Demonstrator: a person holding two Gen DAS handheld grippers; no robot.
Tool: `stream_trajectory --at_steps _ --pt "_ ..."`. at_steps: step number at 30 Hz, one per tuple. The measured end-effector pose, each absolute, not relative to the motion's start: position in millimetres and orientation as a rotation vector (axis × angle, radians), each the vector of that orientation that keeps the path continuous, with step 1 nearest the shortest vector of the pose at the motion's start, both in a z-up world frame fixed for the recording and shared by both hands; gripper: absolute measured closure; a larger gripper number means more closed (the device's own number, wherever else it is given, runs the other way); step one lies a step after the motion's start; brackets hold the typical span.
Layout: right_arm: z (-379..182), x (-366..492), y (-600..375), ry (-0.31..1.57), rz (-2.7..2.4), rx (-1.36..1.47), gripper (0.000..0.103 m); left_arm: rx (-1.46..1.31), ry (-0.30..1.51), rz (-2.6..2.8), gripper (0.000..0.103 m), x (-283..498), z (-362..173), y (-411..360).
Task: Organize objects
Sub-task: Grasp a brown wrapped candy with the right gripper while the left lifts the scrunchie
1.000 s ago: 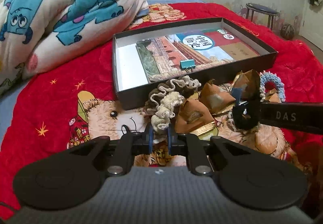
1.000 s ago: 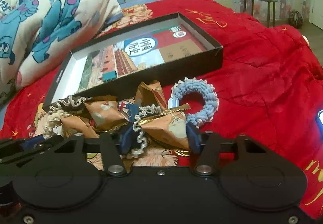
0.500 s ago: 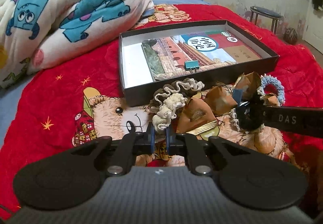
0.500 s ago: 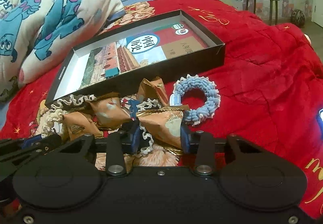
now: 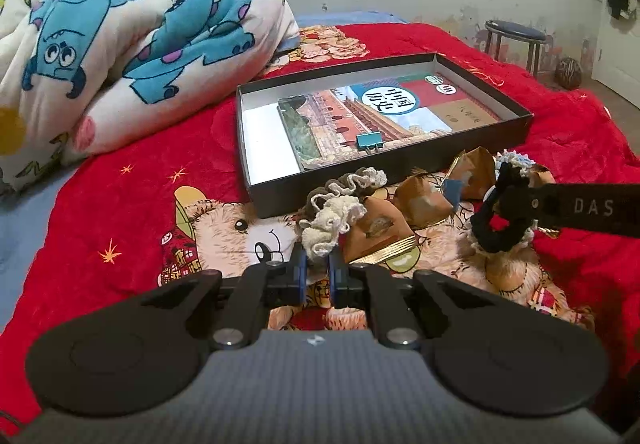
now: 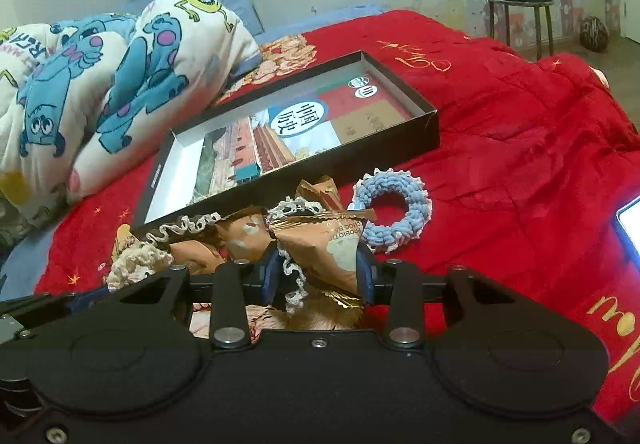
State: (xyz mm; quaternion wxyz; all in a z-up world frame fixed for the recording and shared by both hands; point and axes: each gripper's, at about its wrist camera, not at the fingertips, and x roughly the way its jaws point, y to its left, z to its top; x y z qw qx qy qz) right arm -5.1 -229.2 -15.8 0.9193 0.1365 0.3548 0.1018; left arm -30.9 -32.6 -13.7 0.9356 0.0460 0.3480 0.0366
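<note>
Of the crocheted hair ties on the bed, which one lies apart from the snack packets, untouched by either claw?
The light blue hair tie, lying open as a ring on the red blanket. The cream one and the dark one sit among the packets.

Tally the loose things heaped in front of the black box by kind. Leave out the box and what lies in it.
Crocheted hair ties: 4 (cream, brown, black, blue)
Gold-brown snack packets: 4
Total: 8
</note>
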Motion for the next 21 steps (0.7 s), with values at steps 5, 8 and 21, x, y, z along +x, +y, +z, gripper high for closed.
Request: stream_trajectory --at_steps 5,8,21 --pt "-13 -9 -230 0.721 0.214 0.287 0.066 0.1 0.678 0.065 0.09 -39 -7 -34" --pt "-12 -12 -230 0.713 0.225 0.291 0.066 0.109 0.647 0.061 0.09 -43 -2 -35" --pt "6 -32 -240 0.648 0.318 0.401 0.066 0.05 0.582 0.045 0.09 -62 14 -29"
